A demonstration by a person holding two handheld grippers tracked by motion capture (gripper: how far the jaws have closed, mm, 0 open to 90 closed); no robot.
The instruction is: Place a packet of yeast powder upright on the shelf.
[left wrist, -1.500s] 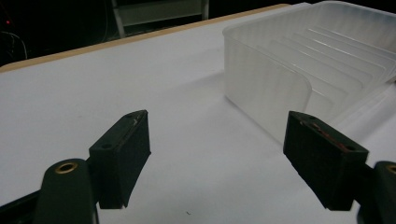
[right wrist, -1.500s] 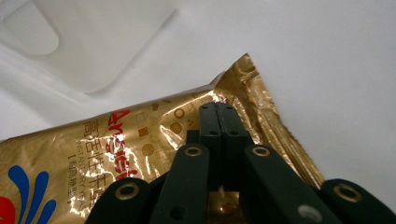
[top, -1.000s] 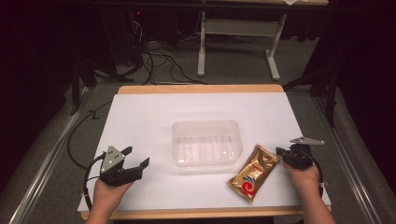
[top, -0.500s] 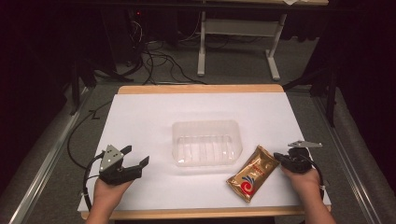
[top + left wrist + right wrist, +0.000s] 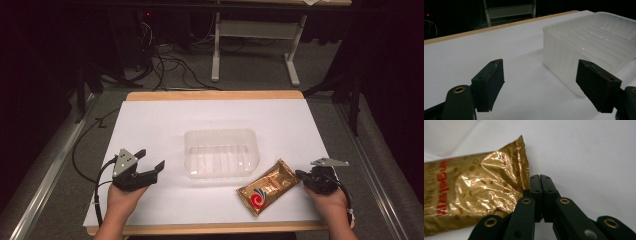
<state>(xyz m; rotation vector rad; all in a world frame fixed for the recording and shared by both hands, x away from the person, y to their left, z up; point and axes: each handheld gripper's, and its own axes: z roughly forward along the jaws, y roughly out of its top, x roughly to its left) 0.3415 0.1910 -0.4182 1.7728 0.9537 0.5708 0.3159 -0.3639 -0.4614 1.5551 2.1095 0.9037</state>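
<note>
High view, items listed left to right across the white table (image 5: 165, 120).

Item 1: left gripper (image 5: 150, 167), held in the person's left hand (image 5: 122, 197) near the front left of the table. Jaws stand wide apart with nothing between them. A black cable (image 5: 80, 155) trails off the table's left edge. In the left gripper view, both black jaws rise from the bottom with bare white surface between them, and the tray sits just beyond the right-hand jaw, not touching it.

Item 2: clear plastic tray (image 5: 221, 152), rectangular, ribbed floor, upright, at the middle of the table. Nothing lies in it.

Item 3: gold foil packet (image 5: 267, 186), red print and a round red-and-blue mark, lying flat and slanted just off the tray's front right corner. Whether the two touch cannot be told.

Item 4: right gripper (image 5: 301, 175), held in the person's right hand (image 5: 327, 197) at the front right. Jaws pressed together. In the right gripper view the closed tips (image 5: 540, 182) sit against the crinkled end edge of the packet (image 5: 474, 192), beside it rather than clamped on it.
</note>
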